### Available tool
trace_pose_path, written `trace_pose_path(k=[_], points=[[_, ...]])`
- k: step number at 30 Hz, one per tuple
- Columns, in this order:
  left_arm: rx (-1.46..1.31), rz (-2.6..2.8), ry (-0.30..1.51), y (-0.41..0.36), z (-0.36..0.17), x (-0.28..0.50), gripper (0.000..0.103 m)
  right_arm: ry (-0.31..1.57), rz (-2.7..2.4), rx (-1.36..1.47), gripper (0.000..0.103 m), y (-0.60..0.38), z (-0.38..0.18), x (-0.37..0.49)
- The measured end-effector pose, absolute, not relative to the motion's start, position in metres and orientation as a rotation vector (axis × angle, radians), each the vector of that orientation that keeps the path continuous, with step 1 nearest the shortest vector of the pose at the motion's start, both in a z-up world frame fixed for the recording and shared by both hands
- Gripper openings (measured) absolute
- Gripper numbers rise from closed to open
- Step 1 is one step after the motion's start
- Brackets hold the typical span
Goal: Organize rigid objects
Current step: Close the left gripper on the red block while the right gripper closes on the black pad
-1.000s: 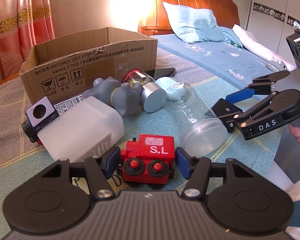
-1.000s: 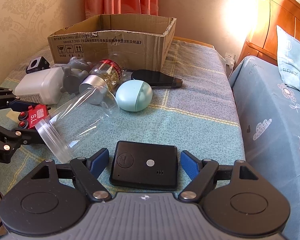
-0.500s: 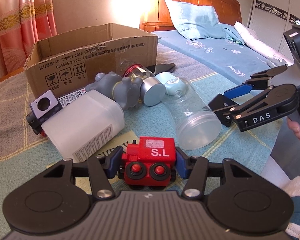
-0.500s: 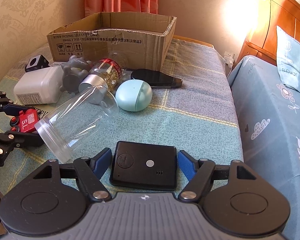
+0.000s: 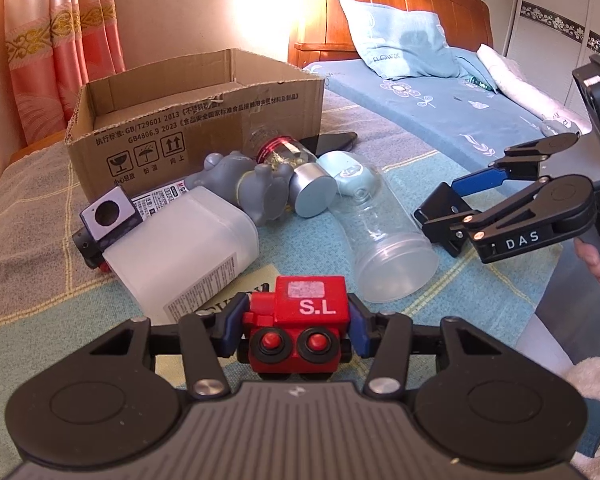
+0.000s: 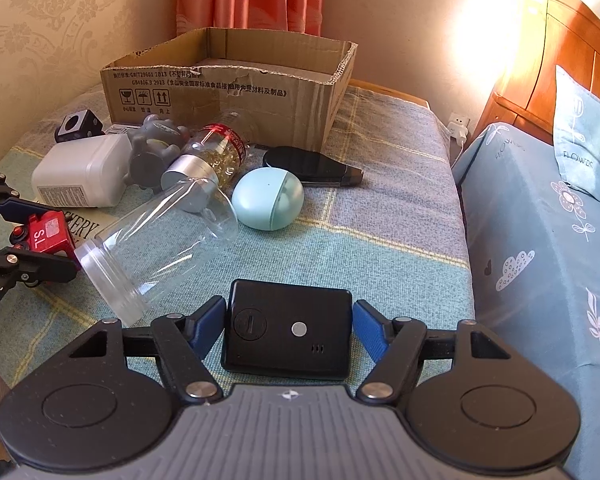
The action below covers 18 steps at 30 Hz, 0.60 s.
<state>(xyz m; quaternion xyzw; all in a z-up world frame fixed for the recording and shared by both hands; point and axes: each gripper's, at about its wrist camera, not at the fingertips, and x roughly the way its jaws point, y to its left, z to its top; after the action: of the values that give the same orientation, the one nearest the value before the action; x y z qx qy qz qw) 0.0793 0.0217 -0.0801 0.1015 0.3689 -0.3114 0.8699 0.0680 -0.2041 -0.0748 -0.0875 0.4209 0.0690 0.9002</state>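
Left gripper [image 5: 294,322] jaws clamp the red toy train [image 5: 298,330], right gripper [image 6: 288,326] jaws closing around the black device [image 6: 288,330] near the bed's front edge, cardboard box [image 6: 228,92] apparently empty, pile untouched.

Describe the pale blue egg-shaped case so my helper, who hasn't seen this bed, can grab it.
Start at the open cardboard box at the back. Just in front lies a flat black oval gadget; the pale blue egg-shaped case lies just before it, beside the clear plastic jar. It is the only smooth, rounded, opaque pastel thing there.
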Motion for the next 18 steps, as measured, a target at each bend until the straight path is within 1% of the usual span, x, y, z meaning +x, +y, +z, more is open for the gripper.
trace_pose_path(k=[9, 10, 11, 12, 15, 18], points=[[0.221, -0.638, 0.759, 0.022, -0.060, 0.077, 0.050, 0.853, 0.168, -0.211, 0.073, -0.209, -0.059, 0.073], [0.224, -0.636, 0.754, 0.022, -0.056, 0.077, 0.050, 0.854, 0.176, -0.212, 0.063, -0.210, -0.056, 0.075], [0.227, -0.633, 0.748, 0.021, -0.052, 0.079, 0.050, 0.862, 0.188, -0.211, 0.056, -0.211, -0.053, 0.078], [0.229, -0.631, 0.742, 0.020, -0.048, 0.080, 0.050, 0.860, 0.191, -0.211, 0.054, -0.212, -0.050, 0.081], [0.233, -0.623, 0.710, 0.018, -0.035, 0.087, 0.050, 0.868, 0.216, -0.242, 0.054, -0.211, -0.047, 0.089], [0.235, -0.618, 0.696, 0.015, -0.030, 0.092, 0.050, 0.862, 0.226, -0.217, 0.068, -0.216, -0.048, 0.091]])
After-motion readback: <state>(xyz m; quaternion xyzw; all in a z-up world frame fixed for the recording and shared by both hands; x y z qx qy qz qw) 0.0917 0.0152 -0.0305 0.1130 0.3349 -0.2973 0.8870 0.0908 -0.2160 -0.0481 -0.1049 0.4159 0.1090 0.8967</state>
